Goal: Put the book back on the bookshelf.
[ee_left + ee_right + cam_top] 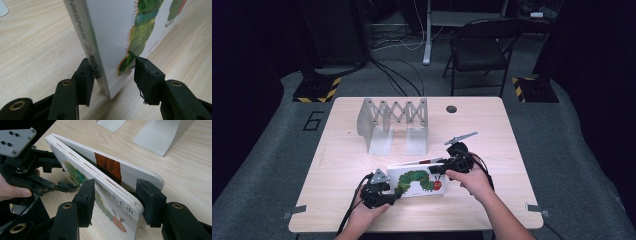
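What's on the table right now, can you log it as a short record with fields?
item: caterpillar board book, standing on edge, pages fanned
left gripper: jaws around the spine corner, one pad on the spine, the other at the cover
right gripper: shut on the book's other end
behind: grey expanding book rack
surface: wooden table

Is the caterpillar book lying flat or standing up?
Standing up on its edge, tilted. The book rests on the table, its back cover spread slightly apart, between the right gripper and left gripper.
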Demonstrator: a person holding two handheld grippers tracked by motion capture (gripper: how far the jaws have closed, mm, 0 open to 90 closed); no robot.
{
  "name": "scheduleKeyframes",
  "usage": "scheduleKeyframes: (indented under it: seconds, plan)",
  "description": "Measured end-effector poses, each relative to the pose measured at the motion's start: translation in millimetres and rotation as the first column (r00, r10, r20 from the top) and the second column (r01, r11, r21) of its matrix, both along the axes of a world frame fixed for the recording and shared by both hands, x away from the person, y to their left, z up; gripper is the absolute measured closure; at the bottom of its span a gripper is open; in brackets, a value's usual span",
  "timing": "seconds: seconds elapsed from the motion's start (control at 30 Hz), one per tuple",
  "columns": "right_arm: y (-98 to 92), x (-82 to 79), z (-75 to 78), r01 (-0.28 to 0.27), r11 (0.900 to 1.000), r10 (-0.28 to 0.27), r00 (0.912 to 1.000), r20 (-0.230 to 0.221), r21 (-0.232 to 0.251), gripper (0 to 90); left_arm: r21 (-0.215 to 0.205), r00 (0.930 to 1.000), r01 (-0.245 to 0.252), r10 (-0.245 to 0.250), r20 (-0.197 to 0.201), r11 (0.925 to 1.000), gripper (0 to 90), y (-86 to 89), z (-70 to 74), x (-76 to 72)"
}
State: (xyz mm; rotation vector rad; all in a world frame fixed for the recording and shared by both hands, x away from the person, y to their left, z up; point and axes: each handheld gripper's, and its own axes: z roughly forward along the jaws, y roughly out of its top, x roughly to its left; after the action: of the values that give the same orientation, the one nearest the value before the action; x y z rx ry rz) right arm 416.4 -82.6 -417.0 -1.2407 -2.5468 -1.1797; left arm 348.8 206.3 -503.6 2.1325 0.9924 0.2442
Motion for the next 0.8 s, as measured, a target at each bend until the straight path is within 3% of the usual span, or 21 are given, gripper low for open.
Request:
scheduleKeyframes:
  seconds: [0.37, 0.8]
  plan:
    - [3.9, -5.8, 3.0, -0.016, 1.000, 0.016, 0.9998, 0.007, -0.006, 49.1, 0.002, 0.9998, -0.019, 0.019, 0.004, 0.9998, 53.0, 2.8, 1.9, 0.5]
    - [8.2, -12.0, 8.4, -0.040, 0.999, 0.042, 0.9976, 0.056, -0.022, 49.2, 0.019, 0.9991, -0.029, 0.028, 0.032, 0.9994, 53.6, 5.7, 5.2, -0.4]
